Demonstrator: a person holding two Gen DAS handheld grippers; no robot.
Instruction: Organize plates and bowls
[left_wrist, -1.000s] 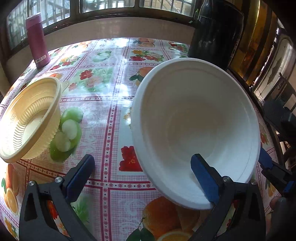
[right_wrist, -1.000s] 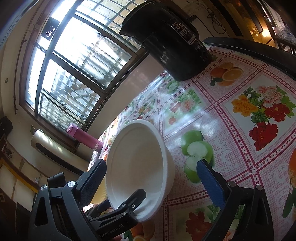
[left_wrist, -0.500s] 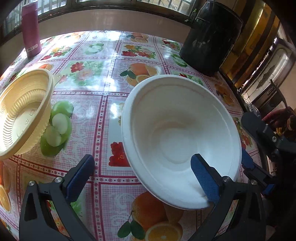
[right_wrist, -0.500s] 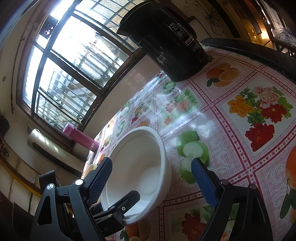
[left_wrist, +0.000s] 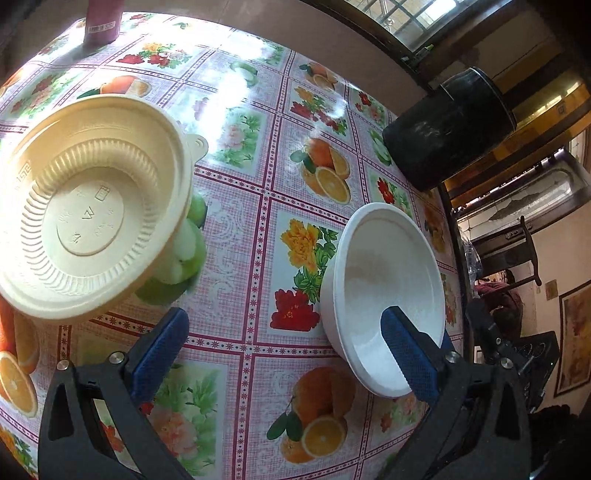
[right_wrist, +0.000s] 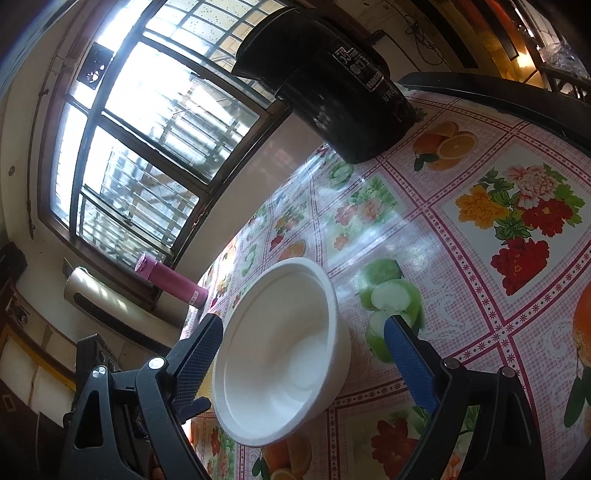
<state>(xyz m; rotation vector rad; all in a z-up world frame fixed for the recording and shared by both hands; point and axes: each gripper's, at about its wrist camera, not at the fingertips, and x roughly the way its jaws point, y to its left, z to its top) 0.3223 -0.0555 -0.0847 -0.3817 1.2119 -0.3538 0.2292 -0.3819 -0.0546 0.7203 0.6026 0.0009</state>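
- White bowl (right_wrist: 284, 350) sits on the floral tablecloth (right_wrist: 461, 258), between the right gripper (right_wrist: 303, 354) pads; jaws opening, not pressing it.
- Left gripper (left_wrist: 284, 343) spread wide, empty, bowl behind its right pad.
- Cream ribbed bowl (left_wrist: 88, 206) sits left of the white bowl.

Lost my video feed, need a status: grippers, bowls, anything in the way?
Left hand-held gripper open, empty. Right hand-held gripper opening, straddling white bowl, no grip. Yellow bowl apart on table. Nothing between the bowls.
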